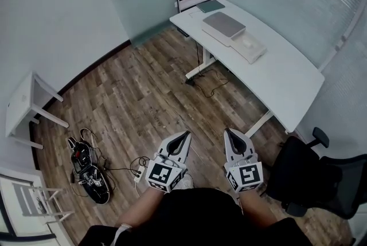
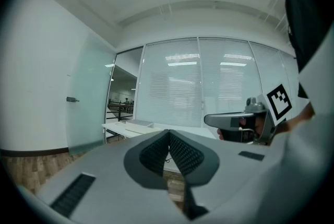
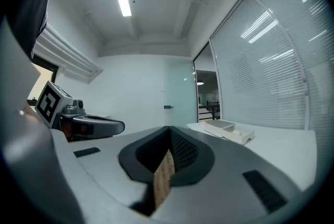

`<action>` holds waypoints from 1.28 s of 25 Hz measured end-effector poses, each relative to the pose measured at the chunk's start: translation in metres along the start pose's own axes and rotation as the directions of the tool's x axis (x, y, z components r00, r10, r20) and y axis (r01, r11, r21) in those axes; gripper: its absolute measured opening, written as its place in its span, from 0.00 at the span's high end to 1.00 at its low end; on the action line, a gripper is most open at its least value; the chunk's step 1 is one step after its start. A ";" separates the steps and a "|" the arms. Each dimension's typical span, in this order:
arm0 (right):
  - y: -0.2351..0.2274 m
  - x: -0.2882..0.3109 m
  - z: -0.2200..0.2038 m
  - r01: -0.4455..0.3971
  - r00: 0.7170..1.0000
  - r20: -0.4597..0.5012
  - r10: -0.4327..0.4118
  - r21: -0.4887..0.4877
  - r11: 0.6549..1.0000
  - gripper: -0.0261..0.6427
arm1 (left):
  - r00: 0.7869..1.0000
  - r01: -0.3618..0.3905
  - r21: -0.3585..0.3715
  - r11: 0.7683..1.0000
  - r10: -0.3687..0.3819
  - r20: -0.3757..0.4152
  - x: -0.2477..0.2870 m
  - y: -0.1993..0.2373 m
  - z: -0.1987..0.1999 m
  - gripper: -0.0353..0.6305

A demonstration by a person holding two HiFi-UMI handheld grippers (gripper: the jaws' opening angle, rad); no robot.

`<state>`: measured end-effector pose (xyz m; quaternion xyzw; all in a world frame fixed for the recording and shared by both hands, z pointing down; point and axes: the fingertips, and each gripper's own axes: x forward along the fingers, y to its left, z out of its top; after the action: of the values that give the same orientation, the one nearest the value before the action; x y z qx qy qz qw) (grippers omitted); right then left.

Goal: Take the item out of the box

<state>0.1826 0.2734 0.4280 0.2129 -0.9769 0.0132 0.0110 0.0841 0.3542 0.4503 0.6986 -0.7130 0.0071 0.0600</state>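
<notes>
A white open box (image 1: 248, 44) lies on the white desk (image 1: 287, 75) at the far right, with a flat grey item (image 1: 223, 24) resting on its far end. The right gripper view shows the box (image 3: 229, 130) small and distant. Both grippers are held close to the person's body over the wooden floor, well short of the desk. My left gripper (image 1: 186, 135) is shut with nothing in it, jaw tips meeting (image 2: 169, 132). My right gripper (image 1: 228, 131) is shut and empty too (image 3: 169, 128). Each gripper shows in the other's view.
A black office chair (image 1: 321, 176) stands at the lower right beside the desk. A green flat object (image 1: 210, 6) lies at the desk's far end. A small white table (image 1: 23, 104), a tangle of cables (image 1: 89, 173) and a white rack (image 1: 34, 199) are on the left.
</notes>
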 end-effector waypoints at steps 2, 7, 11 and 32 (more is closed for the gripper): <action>0.005 0.014 0.000 0.009 1.000 0.000 -0.009 -0.002 1.000 0.95 | 1.000 0.010 0.003 1.000 -0.010 0.003 0.002 0.015 0.003 0.93; 0.020 0.038 0.000 0.036 0.999 -0.011 -0.036 -0.020 0.999 0.95 | 0.999 0.050 -0.008 0.999 -0.050 0.002 -0.003 0.046 0.001 0.93; 0.020 0.058 0.003 0.069 0.998 -0.004 -0.069 -0.023 0.997 0.95 | 0.997 0.076 0.025 0.997 -0.075 -0.007 -0.002 0.069 0.001 0.93; -0.049 0.154 -0.001 0.104 0.995 -0.006 -0.104 -0.022 0.994 0.95 | 0.995 0.100 0.031 0.995 -0.099 -0.025 0.100 0.124 0.008 0.93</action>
<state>0.0632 0.1650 0.4344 0.2631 -0.9646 0.0025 0.0176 -0.0421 0.2566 0.4607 0.7339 -0.6764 0.0238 0.0572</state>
